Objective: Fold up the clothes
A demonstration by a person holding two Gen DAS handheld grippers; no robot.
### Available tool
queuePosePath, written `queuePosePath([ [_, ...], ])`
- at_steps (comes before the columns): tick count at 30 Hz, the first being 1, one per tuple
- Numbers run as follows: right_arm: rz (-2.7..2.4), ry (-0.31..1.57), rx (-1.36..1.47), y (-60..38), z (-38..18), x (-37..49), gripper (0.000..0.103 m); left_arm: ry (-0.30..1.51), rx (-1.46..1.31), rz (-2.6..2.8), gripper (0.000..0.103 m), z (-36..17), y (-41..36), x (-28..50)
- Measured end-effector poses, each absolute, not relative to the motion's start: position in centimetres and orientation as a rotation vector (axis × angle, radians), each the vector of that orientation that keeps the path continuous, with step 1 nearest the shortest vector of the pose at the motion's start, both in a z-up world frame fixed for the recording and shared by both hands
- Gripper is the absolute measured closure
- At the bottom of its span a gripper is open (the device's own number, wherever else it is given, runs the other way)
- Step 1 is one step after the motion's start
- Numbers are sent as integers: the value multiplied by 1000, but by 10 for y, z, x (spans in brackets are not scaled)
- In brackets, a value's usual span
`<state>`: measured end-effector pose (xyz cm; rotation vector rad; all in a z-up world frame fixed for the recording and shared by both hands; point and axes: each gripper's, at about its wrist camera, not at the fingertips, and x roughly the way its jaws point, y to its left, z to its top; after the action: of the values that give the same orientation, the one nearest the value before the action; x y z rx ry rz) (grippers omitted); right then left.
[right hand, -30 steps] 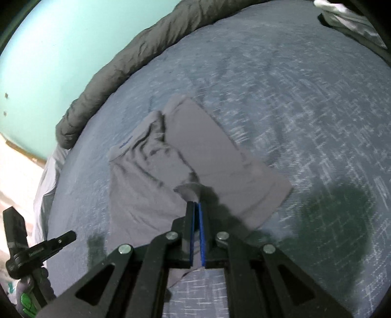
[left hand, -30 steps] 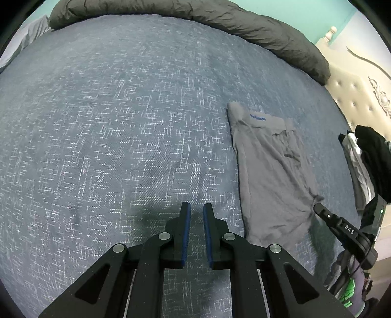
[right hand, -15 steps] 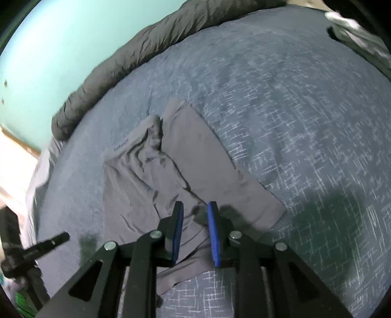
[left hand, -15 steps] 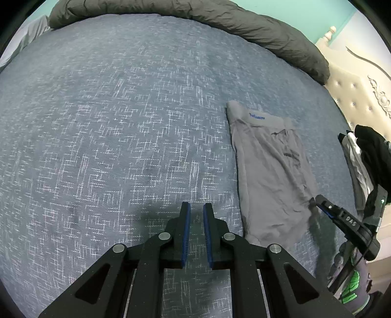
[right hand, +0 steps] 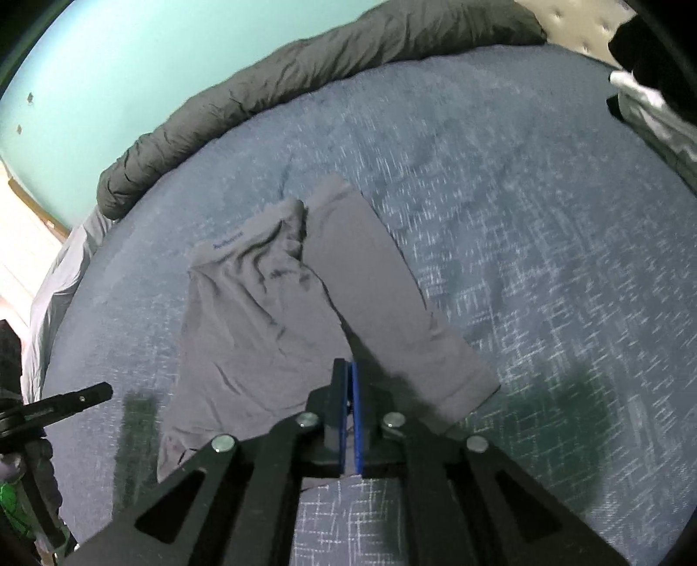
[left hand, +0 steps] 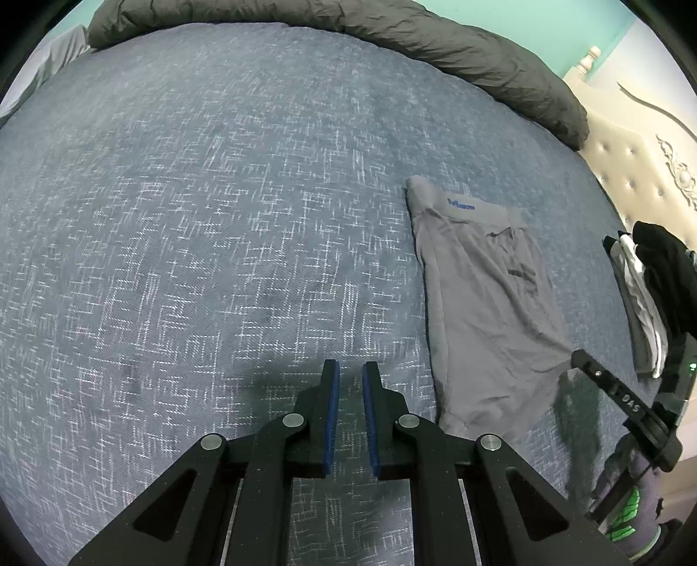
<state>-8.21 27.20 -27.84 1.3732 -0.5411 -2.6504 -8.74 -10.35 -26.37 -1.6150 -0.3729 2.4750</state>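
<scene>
A grey pair of boxer shorts point(left hand: 479, 304) with a blue-lettered waistband lies flat on the blue-grey bedspread point(left hand: 196, 217), folded lengthwise. In the right wrist view the shorts point(right hand: 261, 326) show one half laid over the other. My right gripper point(right hand: 350, 370) hovers over the shorts' near edge, shut, with nothing between its pads; its tip point(left hand: 583, 361) shows beside the cloth's corner. My left gripper point(left hand: 350, 370) hangs over bare bedspread left of the shorts, its jaws a narrow gap apart and empty. Its finger point(right hand: 87, 394) also shows in the right wrist view.
A rolled dark grey duvet point(left hand: 392, 39) runs along the bed's far edge. A pile of black and white clothes point(left hand: 653, 283) sits at the right by the tufted headboard point(left hand: 631, 152). A foot in a sock point(left hand: 631, 518) stands beside the bed.
My right gripper let go of the shorts' folded edge, opened, then shut empty and lifted a little while rolling. The cloth settled flat. The left gripper stayed still.
</scene>
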Motion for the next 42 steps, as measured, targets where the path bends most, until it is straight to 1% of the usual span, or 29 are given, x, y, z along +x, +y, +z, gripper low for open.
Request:
queuePosePath([
  [6, -2670, -566, 1356, 291, -265, -74, 102, -360, -1608, 2475, 92, -260, -98, -93],
  [11, -2673, -638, 1380, 315, -272, -65, 102, -310, -1583, 2482, 91, -248, -81, -111],
  [13, -2654, -676, 1389, 318, -277, -68, 102, -262, -1580, 2476, 91, -243, -66, -124],
  [14, -2648, -686, 1391, 319, -279, -68, 102, -236, -1579, 2471, 91, -241, -58, -131],
  [16, -2630, -695, 1387, 318, -283, -67, 102, -171, -1569, 2463, 82, -237, -35, -151],
  [18, -2618, -699, 1380, 317, -287, -66, 102, -103, -1556, 2456, 79, -233, -11, -173],
  [20, -2604, -713, 1371, 316, -290, -65, 102, -45, -1550, 2438, 79, -234, 15, -196],
  [25, -2589, -776, 1345, 321, -296, -64, 102, 38, -1584, 2389, 78, -244, 70, -243],
  [30, -2579, -751, 1343, 322, -299, -67, 101, 151, -1625, 2381, 78, -266, 115, -278],
  [32, -2572, -753, 1342, 324, -301, -68, 101, 191, -1640, 2380, 78, -273, 123, -285],
  [35, -2568, -745, 1341, 325, -302, -69, 101, 195, -1635, 2363, 78, -282, 132, -287],
  [38, -2563, -736, 1349, 324, -304, -69, 101, 255, -1617, 2369, 78, -287, 138, -285],
  [39, -2564, -735, 1350, 324, -304, -69, 101, 239, -1615, 2368, 82, -289, 137, -286],
  [40, -2567, -735, 1351, 324, -304, -70, 101, 224, -1612, 2368, 92, -289, 135, -286],
  [42, -2568, -740, 1352, 326, -305, -69, 101, 222, -1603, 2368, 103, -288, 133, -285],
])
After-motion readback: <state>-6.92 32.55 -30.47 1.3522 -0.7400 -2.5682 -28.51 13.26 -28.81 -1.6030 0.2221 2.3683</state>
